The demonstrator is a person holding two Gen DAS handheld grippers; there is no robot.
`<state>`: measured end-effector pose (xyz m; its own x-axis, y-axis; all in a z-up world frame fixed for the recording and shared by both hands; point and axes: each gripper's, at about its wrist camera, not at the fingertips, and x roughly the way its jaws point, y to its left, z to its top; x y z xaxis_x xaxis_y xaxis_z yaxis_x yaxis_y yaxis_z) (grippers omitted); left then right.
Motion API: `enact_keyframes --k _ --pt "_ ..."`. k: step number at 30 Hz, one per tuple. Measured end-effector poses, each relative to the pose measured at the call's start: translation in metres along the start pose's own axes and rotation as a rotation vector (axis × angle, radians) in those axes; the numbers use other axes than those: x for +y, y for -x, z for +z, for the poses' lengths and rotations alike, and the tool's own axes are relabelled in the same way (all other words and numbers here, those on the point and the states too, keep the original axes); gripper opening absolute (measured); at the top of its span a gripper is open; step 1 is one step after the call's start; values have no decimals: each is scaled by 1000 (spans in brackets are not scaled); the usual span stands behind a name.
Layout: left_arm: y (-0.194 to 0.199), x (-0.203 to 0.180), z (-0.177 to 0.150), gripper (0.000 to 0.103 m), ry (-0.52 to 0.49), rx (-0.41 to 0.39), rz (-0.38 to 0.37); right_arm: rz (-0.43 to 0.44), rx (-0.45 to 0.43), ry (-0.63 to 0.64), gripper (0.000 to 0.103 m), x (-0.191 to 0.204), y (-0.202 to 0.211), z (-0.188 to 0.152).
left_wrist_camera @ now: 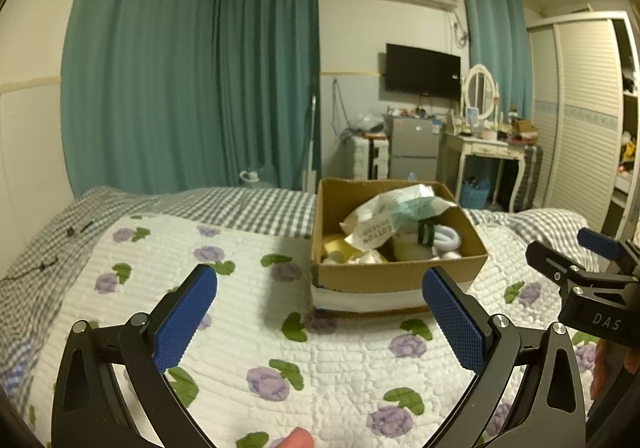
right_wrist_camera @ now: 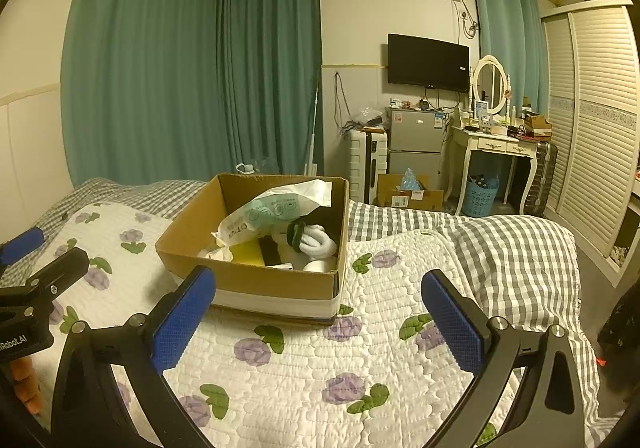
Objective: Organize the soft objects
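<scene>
A cardboard box [left_wrist_camera: 396, 276] sits on the bed's flowered quilt [left_wrist_camera: 240, 328]. It holds a cotton-pad pack [left_wrist_camera: 384, 216], rolled white socks with a dark green band [left_wrist_camera: 434, 236], a yellow sponge [left_wrist_camera: 336, 248] and other white soft items. My left gripper [left_wrist_camera: 320, 284] is open and empty above the quilt, just short of the box. My right gripper [right_wrist_camera: 318, 286] is open and empty in front of the box [right_wrist_camera: 256, 276], and it shows at the right edge of the left wrist view [left_wrist_camera: 576, 260]. The pack [right_wrist_camera: 272, 208], socks [right_wrist_camera: 316, 240] and sponge [right_wrist_camera: 248, 252] show in the right wrist view.
A grey checked blanket [right_wrist_camera: 500, 248] covers the bed's far and right side. Beyond the bed stand teal curtains [left_wrist_camera: 192, 80], a small fridge [right_wrist_camera: 416, 144], a white dressing table [right_wrist_camera: 496, 152], a suitcase [right_wrist_camera: 368, 160] and a louvred wardrobe [right_wrist_camera: 592, 120]. Another cardboard box [right_wrist_camera: 408, 192] sits on the floor.
</scene>
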<state>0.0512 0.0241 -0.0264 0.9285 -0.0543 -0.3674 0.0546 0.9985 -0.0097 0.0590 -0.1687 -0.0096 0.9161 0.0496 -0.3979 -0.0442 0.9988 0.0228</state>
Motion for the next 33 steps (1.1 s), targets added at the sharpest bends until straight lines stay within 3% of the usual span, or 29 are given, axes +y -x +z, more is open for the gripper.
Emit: enact_keyframes --k 33 --pt "-1 0 -3 103 -4 8 -7 7 18 -14 103 0 -2 -2"
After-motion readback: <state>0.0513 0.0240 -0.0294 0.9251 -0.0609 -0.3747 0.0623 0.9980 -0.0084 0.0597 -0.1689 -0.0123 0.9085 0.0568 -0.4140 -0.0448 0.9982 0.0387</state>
